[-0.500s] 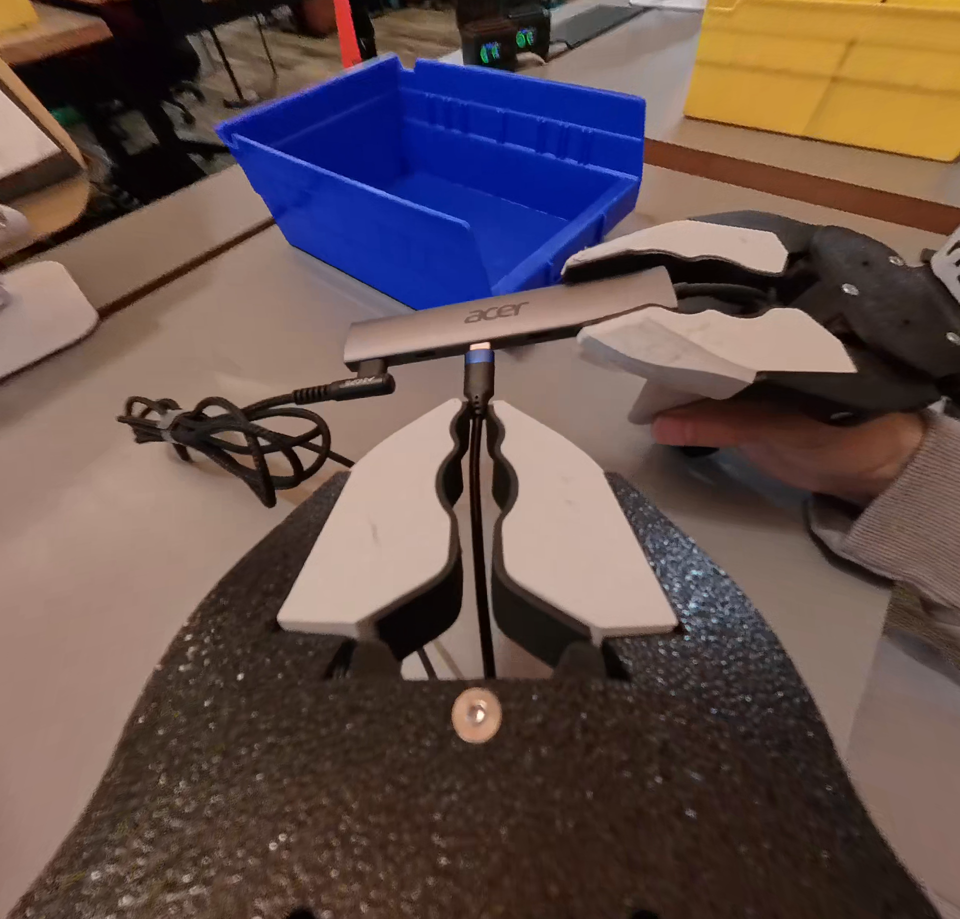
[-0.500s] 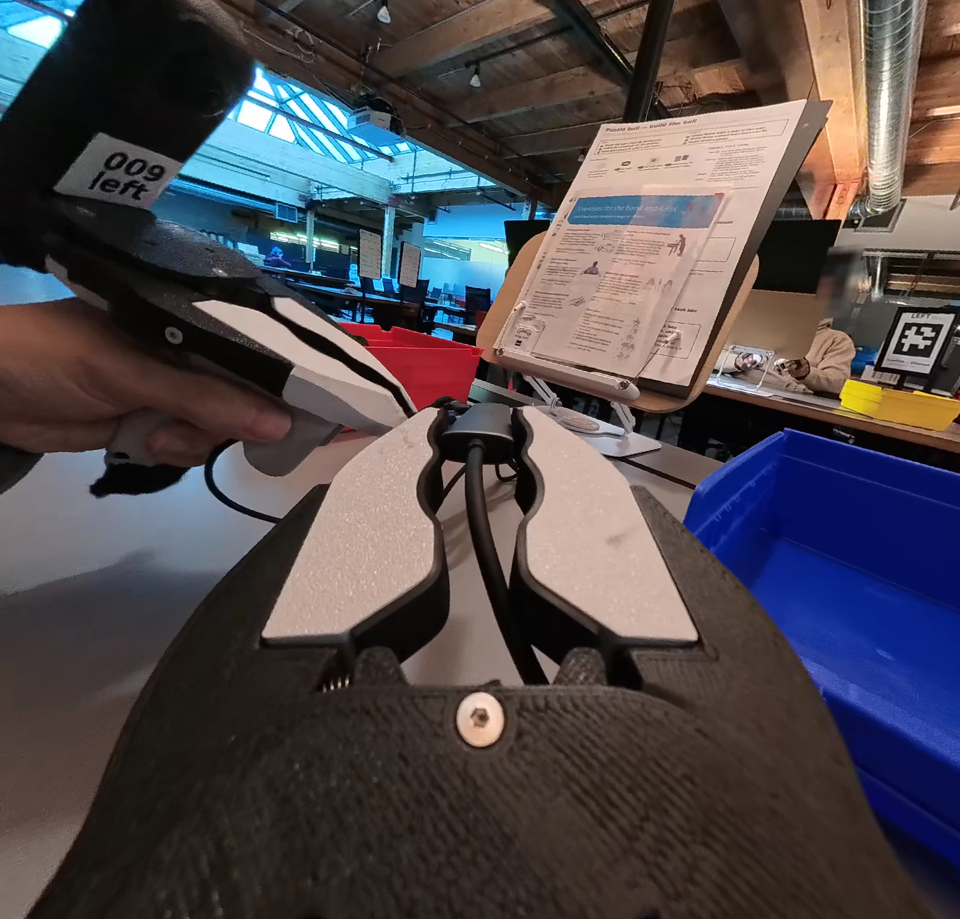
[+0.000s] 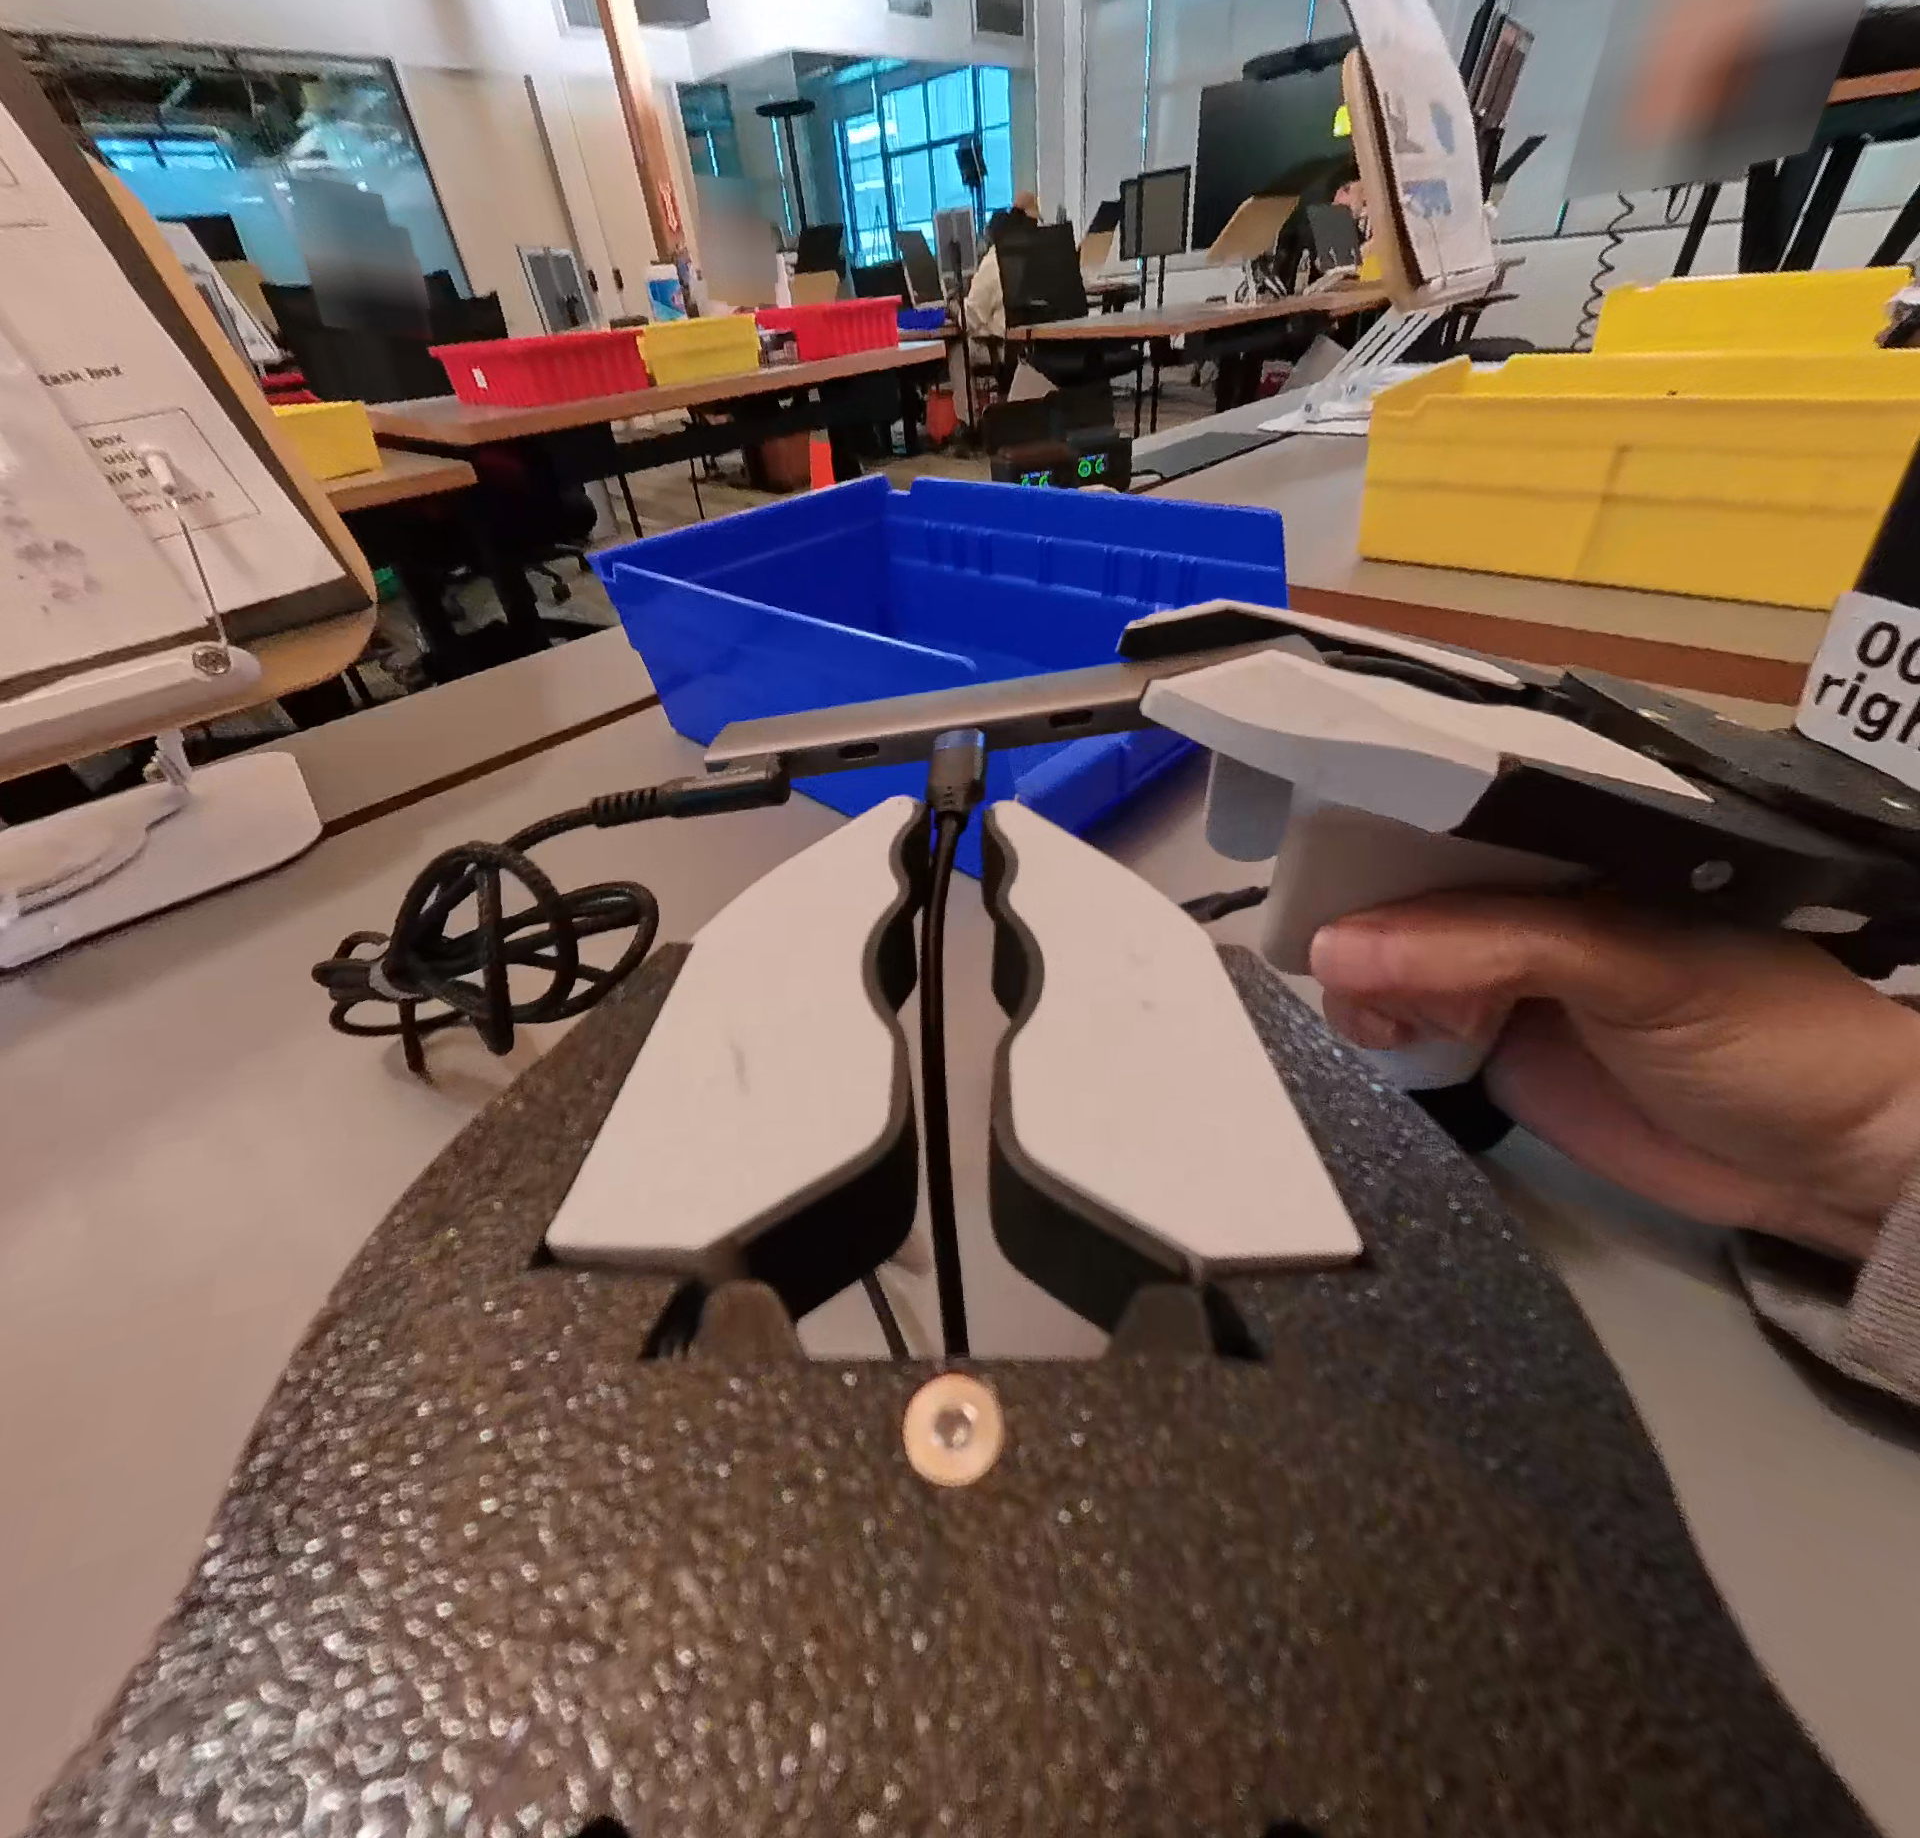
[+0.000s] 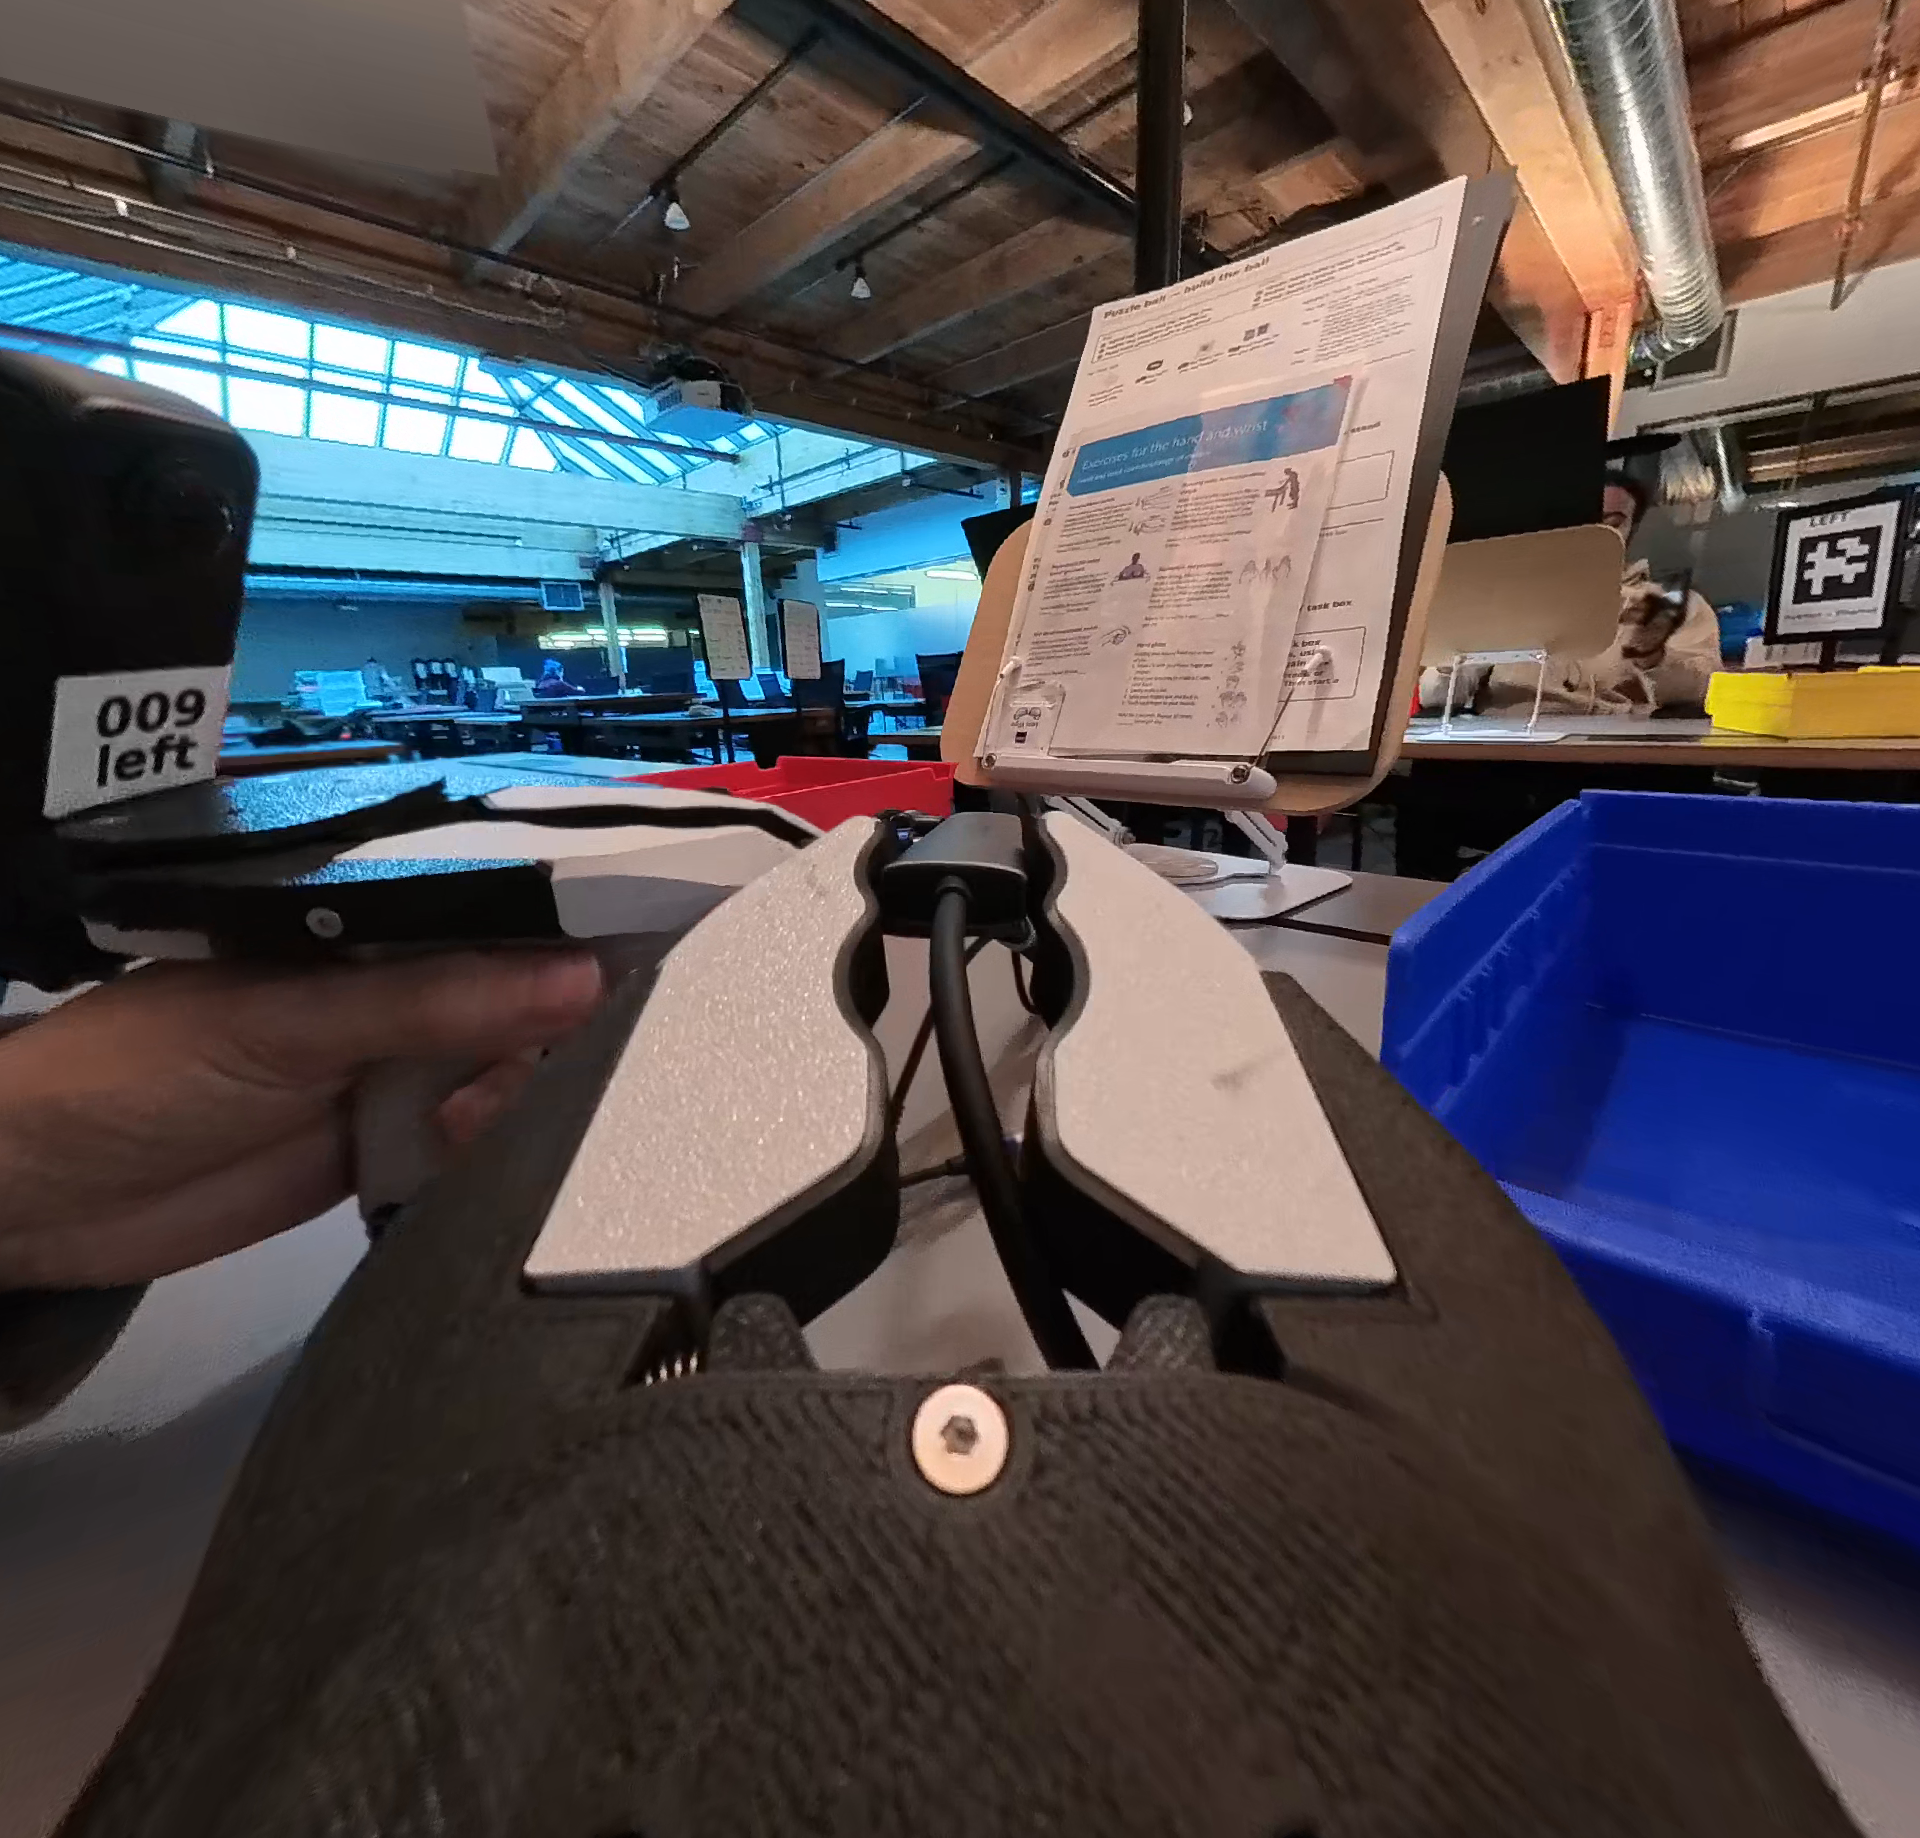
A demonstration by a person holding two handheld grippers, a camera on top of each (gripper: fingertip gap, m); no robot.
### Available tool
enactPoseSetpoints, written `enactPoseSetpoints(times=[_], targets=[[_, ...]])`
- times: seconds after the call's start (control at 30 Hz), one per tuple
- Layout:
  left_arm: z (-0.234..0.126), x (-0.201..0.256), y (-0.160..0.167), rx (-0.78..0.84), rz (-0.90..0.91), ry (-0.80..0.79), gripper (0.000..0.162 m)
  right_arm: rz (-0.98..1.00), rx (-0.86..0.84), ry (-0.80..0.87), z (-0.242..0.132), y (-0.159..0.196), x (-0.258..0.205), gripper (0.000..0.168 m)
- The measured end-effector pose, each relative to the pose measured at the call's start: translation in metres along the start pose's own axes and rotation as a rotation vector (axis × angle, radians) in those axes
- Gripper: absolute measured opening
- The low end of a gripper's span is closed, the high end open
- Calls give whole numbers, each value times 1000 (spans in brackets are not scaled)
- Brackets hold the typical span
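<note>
My left gripper (image 3: 948, 814) is shut on a thin black cable (image 3: 940, 1009) just behind its plug (image 3: 956, 762). The plug sits in the side of a flat grey hub (image 3: 914, 726), which is held level above the table. My right gripper (image 4: 961, 838) is shut on the hub's dark end (image 4: 961, 861), and the hub's own black cord (image 4: 966, 1040) runs back between its fingers. In the left wrist view the right gripper (image 3: 1153, 671) grips the hub's right end. A braided black cable (image 3: 478, 941) hangs from the hub's left end and lies coiled on the table. The left gripper (image 4: 769, 832) shows at left in the right wrist view.
An open blue bin (image 3: 790, 635) stands just behind the hub; it also shows in the right wrist view (image 4: 1662, 1061). Yellow bins (image 3: 1621, 500) are at far right. A document stand (image 3: 125, 541) with papers is at left, seen too in the right wrist view (image 4: 1226, 562). A red bin (image 4: 831, 786) lies beyond. The left gripper's tips are roughly 5 cm from the right gripper's.
Both cameras have tilted up to a more level view, so the hub now shows edge-on instead of from above. The left gripper has levelled out. Both grips are unchanged.
</note>
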State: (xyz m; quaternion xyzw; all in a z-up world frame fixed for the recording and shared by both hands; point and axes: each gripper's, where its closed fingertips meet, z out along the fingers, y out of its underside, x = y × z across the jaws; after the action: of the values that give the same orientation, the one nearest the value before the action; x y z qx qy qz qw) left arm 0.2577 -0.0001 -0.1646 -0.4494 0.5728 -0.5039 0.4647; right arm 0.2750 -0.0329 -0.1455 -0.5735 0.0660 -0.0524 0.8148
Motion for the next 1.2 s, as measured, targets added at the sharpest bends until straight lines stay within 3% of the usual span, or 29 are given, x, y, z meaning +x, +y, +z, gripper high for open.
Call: enactPoseSetpoints(times=[0.43,0.5,0.6,0.93,1.0,1.2], targets=[[2,3,-10,151,-104,23,8,108,38,-1,-1,-3,2,24],[3,7,-10,153,-111,45,19,93,33,-10,0,-2,-1,24],[4,0,-6,134,-109,-2,9,78,22,-14,2,-1,-4,24],[0,-2,-7,142,-136,-19,18,44,23,-9,4,0,-8,24],[0,-4,-6,135,-156,-16,11,51,29,-4,3,-1,-6,24],[-1,-4,-7,140,-126,-39,12,48,23,-19,4,0,-8,24]])
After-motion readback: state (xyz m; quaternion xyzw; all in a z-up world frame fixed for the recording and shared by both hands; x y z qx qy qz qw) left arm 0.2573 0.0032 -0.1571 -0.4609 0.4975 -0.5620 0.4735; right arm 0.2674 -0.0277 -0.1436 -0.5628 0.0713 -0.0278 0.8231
